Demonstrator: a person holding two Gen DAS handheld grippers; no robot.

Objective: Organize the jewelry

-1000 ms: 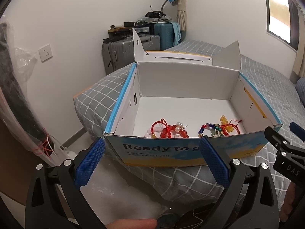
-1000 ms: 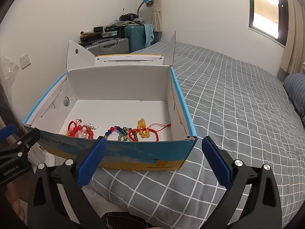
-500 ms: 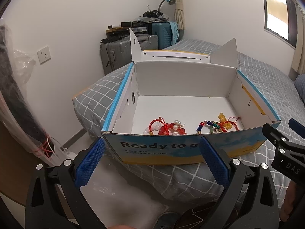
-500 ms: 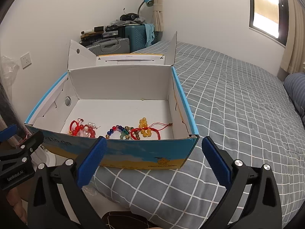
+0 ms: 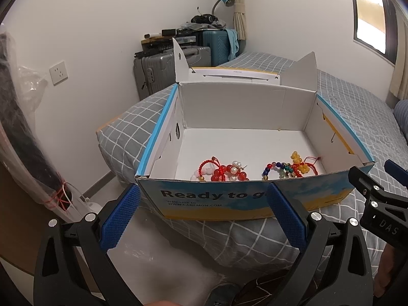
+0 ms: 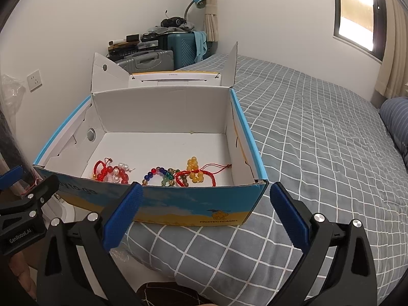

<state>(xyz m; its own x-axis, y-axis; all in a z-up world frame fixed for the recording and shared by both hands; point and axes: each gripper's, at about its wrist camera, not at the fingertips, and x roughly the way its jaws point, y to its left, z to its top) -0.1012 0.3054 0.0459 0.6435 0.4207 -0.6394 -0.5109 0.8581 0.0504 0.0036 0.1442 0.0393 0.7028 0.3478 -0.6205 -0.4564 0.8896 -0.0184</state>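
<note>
Bed point(image 6: 318, 153): covered with a grey cloth with white grid lines, soft surface; carries the box at its near corner.
Box point(image 5: 229, 199): open cardboard, rectangular, white inside, blue and yellow print outside with the words "Ready to g…"; flaps standing up at the far side; just ahead of both claws, near wall close to the pad tips.
Suitcases point(image 5: 163, 68): one grey and ribbed, one teal, against the far wall beyond the box; small items piled on top, too small to tell.
Left claw point(image 5: 202, 213): spread wide, holding nothing; black frame with blue knurled pads; held low before the front wall of the box, jewelry beyond and above the pads.
Right claw point(image 6: 206, 210): spread wide too, holding nothing; same black frame and blue pads; before the right half of the front wall.
Red and pearl bracelets point(image 5: 221, 170): small heap on the box floor, left part, close behind the front wall; round red beads, white pearls, red braided cord.
Mixed-colour bracelets point(image 5: 290, 168): second heap, right part of the box floor, apart from the first; blue, green, red beads, yellow round beads, red cord with loose end toward the right wall.
</note>
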